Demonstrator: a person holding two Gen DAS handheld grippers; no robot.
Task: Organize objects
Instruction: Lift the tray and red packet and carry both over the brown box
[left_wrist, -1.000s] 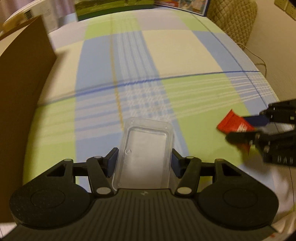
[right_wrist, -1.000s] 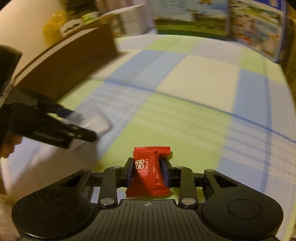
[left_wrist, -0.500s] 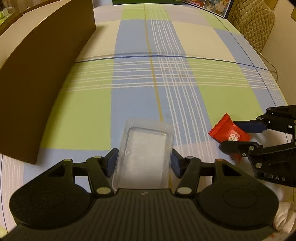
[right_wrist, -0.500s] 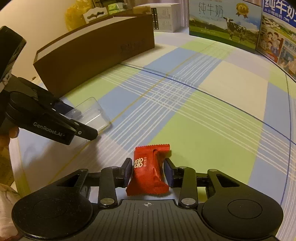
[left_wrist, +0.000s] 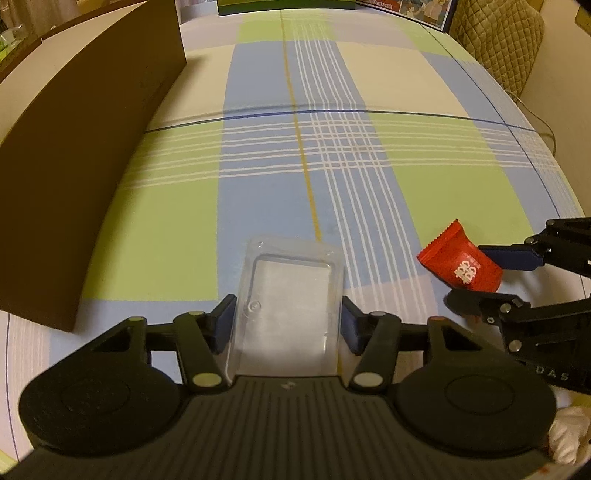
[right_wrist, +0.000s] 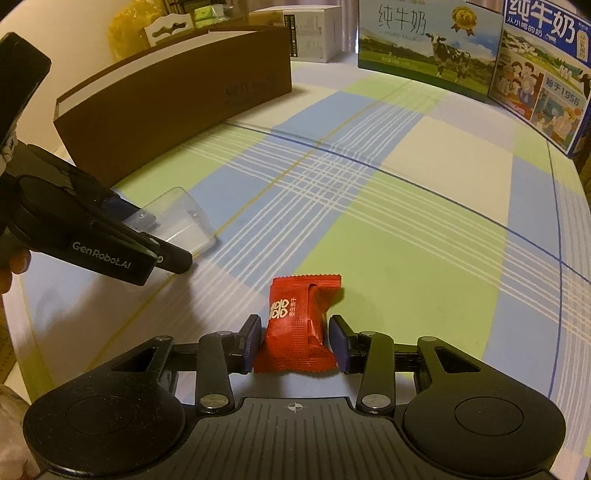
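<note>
Candy (right_wrist: 297, 326) lies between the just-spread right gripper (right_wrist: 293, 345); next, lift away while left gripper (left_wrist: 286, 328) pinches the clear tray (left_wrist: 288, 299).

I read "GenRobot.AI" on the left gripper (right_wrist: 159, 236) at left, "纯牛奶" on the milk carton (right_wrist: 424, 48) upper right, "DAS" on the right gripper (left_wrist: 476, 280).

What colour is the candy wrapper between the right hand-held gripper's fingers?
Red with small white print; the candy wrapper shows best in the right wrist view.
</note>
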